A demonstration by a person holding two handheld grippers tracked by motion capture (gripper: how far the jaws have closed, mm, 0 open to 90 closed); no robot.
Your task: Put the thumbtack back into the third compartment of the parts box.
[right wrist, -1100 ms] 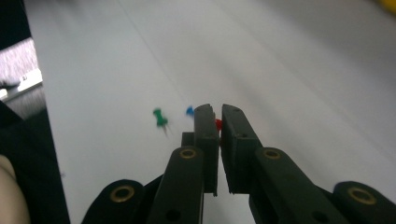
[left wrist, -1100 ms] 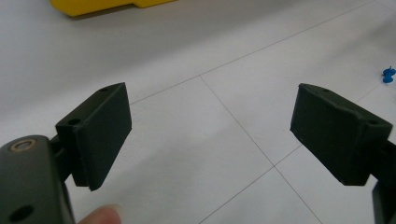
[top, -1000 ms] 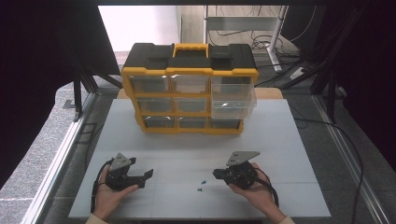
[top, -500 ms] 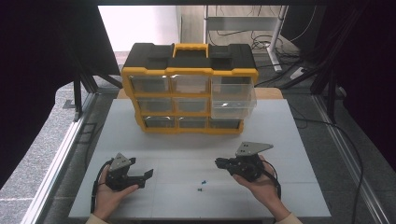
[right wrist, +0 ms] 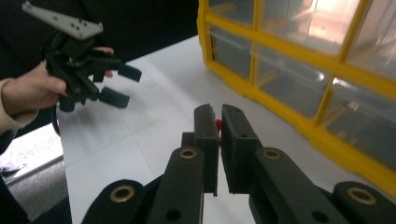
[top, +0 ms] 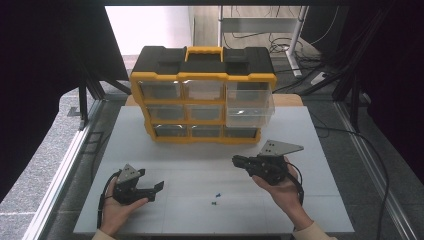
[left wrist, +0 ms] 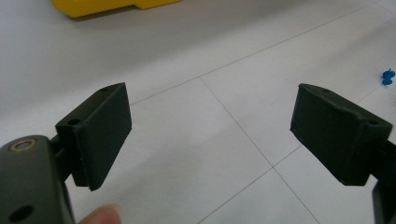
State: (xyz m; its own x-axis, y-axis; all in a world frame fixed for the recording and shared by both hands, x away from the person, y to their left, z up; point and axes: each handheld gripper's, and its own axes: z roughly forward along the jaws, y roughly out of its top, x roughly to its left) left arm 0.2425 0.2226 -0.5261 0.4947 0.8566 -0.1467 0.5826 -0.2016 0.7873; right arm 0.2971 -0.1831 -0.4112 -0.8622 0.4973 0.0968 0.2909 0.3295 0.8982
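We see a small red pushpin (right wrist: 217, 124) pinched between the nearly shut jaws of the right gripper (top: 239, 161), so this pin is lifted above the white table (top: 200, 165) and it is not lying on it. From this pin, the yellow and black plastic drawer organiser with clear drawers (top: 202, 95) stands farther back on the table. Its one pulled-out clear drawer (top: 248, 112) on the right column is the nearest opening, a little behind the right gripper and almost straight above it in the high view. We judge that the coming move is to carry the pin back and up toward this drawer, and the right hand is clearly the nearer one for it. Two small blue pushpins (top: 216, 198) remain on the table between both hands, a little toward the person. The left gripper (top: 154, 190) rests low on the left, its jaws wide apart and holding nothing, with one blue pin (left wrist: 387, 77) just to its right side.
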